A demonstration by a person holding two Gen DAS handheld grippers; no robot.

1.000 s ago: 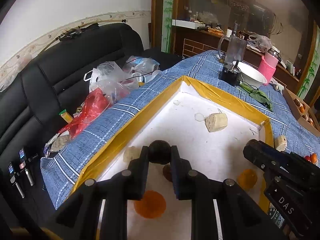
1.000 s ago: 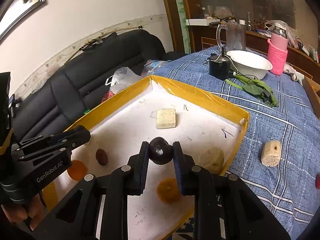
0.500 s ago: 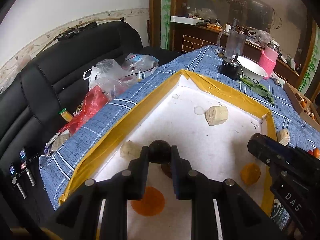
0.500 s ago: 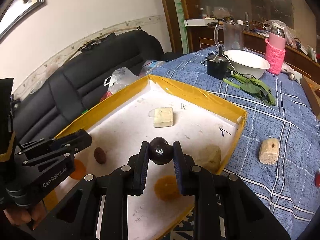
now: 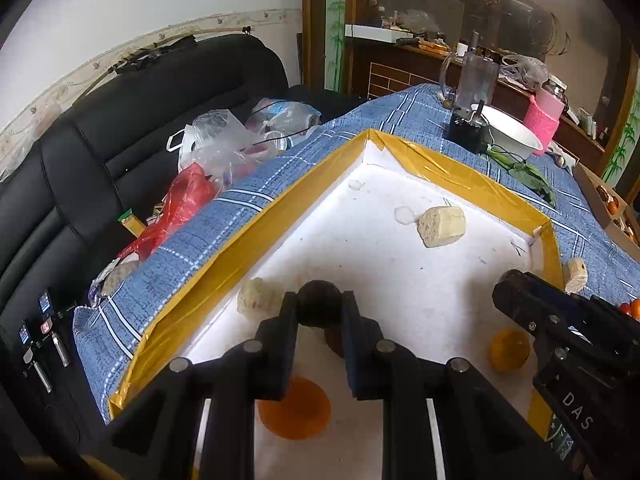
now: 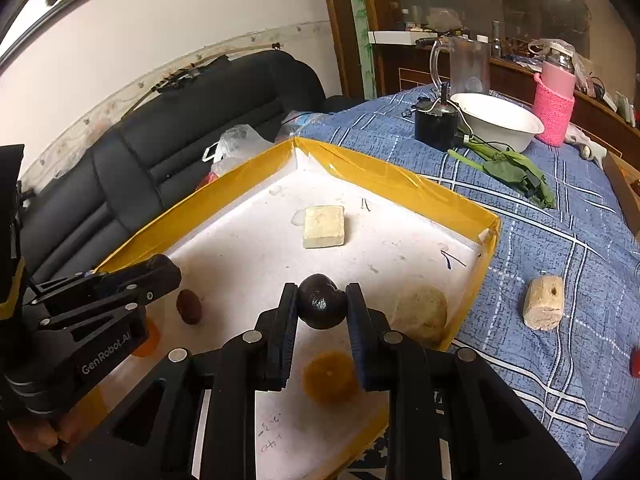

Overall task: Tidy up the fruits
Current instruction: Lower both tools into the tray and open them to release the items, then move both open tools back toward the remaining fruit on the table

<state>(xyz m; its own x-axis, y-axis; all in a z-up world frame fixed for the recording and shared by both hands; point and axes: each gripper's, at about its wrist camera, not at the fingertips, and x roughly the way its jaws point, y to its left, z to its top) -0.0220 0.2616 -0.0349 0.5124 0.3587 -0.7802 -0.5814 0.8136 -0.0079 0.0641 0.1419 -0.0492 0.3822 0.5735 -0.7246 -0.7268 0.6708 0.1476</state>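
Observation:
My left gripper (image 5: 319, 308) is shut on a dark round fruit (image 5: 319, 304) above the near part of the white tray with yellow rim (image 5: 256, 224). My right gripper (image 6: 322, 304) is shut on another dark round fruit (image 6: 322, 306) above the same tray (image 6: 400, 184). In the tray lie two oranges (image 5: 294, 408) (image 5: 508, 350), a small brown fruit (image 6: 189, 306), a pale cube (image 6: 324, 226) and pale lumps (image 5: 258, 300) (image 6: 420, 312). The left gripper shows at the left of the right wrist view (image 6: 160, 276); the right gripper shows at the right of the left wrist view (image 5: 516, 292).
A pale chunk (image 6: 544, 302) lies on the blue checked cloth (image 6: 560, 240) right of the tray. Behind stand a white bowl (image 6: 496, 120), black box (image 6: 436, 124), green leaves (image 6: 512, 172), pink bottle (image 6: 554, 108). Plastic bags (image 5: 216, 152) lie on the black sofa (image 5: 80, 152).
Both grippers have drawn back and up slightly with their fruits held; the tray looks a little farther away. Nothing was let go.

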